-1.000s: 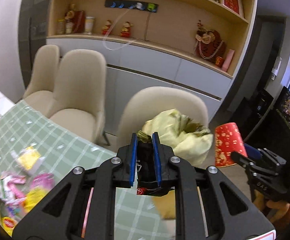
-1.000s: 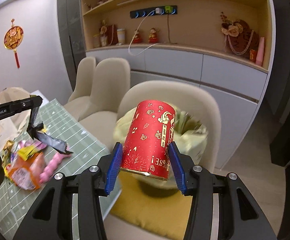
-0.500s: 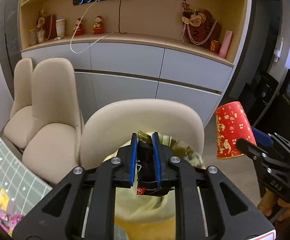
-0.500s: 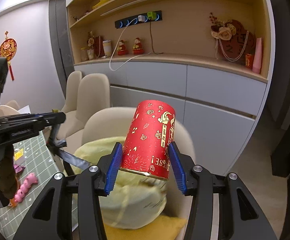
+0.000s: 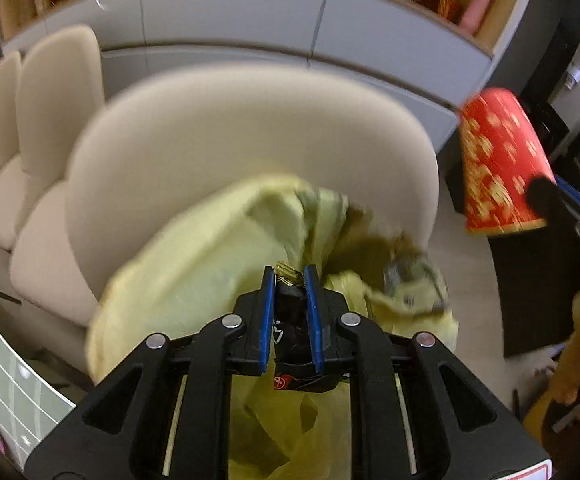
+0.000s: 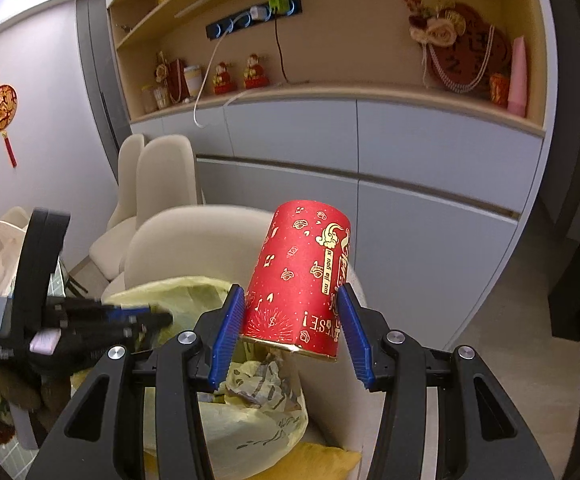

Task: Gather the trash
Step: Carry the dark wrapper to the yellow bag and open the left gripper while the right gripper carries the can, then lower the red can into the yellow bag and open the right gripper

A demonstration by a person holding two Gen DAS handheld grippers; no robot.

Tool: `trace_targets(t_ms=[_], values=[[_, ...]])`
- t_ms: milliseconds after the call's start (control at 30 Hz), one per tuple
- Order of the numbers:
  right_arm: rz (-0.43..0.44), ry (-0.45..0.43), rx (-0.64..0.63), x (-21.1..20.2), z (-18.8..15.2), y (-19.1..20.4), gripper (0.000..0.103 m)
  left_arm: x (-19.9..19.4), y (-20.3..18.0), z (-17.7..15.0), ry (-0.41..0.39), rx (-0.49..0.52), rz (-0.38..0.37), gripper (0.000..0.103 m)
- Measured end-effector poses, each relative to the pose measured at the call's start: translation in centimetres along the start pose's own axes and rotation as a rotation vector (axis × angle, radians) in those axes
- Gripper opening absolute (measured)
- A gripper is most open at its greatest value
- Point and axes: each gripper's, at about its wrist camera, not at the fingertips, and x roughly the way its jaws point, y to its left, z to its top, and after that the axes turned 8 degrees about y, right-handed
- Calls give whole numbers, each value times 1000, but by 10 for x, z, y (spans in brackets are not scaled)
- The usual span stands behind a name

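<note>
My left gripper (image 5: 290,276) is shut on a black wrapper (image 5: 288,312) and hovers right over the open mouth of a yellow plastic trash bag (image 5: 194,276) on a beige chair. My right gripper (image 6: 294,316) is shut on a red paper cup with gold print (image 6: 302,284), held upside-down above the same bag (image 6: 250,412). The cup also shows at the right of the left wrist view (image 5: 498,164). The left gripper shows blurred at the left of the right wrist view (image 6: 158,318).
The beige chair's back (image 5: 230,128) curves behind the bag. Two more beige chairs (image 5: 30,128) stand to the left. A grey cabinet with shelves of ornaments (image 6: 370,152) runs behind. The green checked table's edge (image 5: 2,376) is at lower left.
My left gripper has swung away from the table and dropped down close over the bag's mouth with the wrapper. My right gripper has followed over the bag with the cup.
</note>
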Motion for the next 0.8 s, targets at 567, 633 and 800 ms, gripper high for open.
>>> trace_targets(t_ms=[567, 633, 800], values=[[246, 228, -105, 72, -16, 93, 46, -96, 72, -41, -209, -236, 27, 51], [227, 315, -109, 94, -24, 98, 46, -106, 74, -54, -231, -234, 46, 51], [118, 392, -124, 112, -39, 96, 46, -121, 77, -89, -255, -240, 69, 54]])
